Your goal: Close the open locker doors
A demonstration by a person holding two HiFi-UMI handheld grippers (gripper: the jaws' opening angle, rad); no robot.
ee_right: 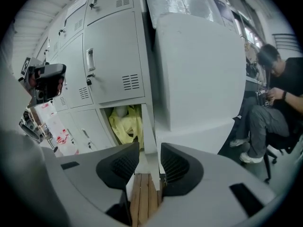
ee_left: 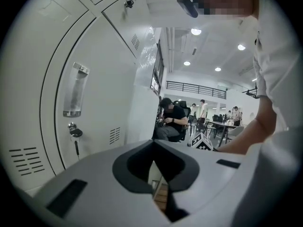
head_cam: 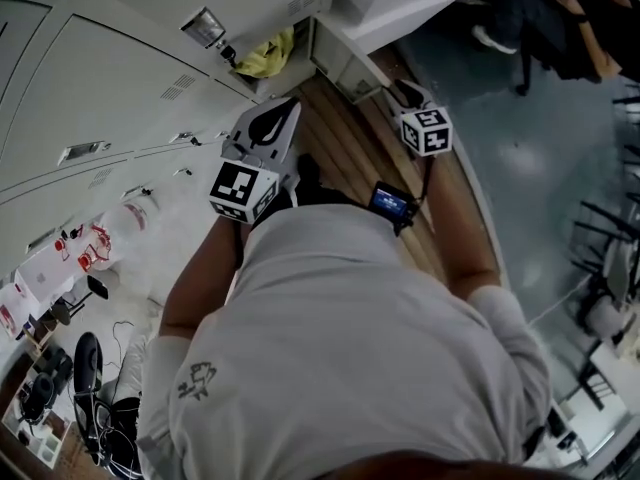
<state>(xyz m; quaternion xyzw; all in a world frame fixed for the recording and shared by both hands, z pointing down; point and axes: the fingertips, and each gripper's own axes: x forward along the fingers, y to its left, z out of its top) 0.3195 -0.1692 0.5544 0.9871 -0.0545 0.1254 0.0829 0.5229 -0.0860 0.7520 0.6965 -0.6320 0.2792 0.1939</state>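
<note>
Locker bank (ee_right: 109, 65): open door (ee_right: 199, 74) ahead of right tool (ee_right: 149, 163), seemingly untouched

Ahead of the jaws of the right gripper (ee_right: 149, 163), an open white metal locker door (ee_right: 199, 74) blocks the right; crumpled yellow cloth (ee_right: 124, 124) fills the compartment to their left

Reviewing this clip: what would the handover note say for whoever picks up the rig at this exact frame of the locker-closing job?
Left hand-held gripper: jaws together, empty, beside the closed pale grey metal lockers.
Right hand-held gripper: jaws apart, gripping nothing, aimed at the open locker's edge.
Things: the white metal locker door stands swung wide open; crumpled yellow material lies in its compartment.
Done: neighbouring doors in view are shut.
Left: push the open door closed; no contact with it is visible.
</note>
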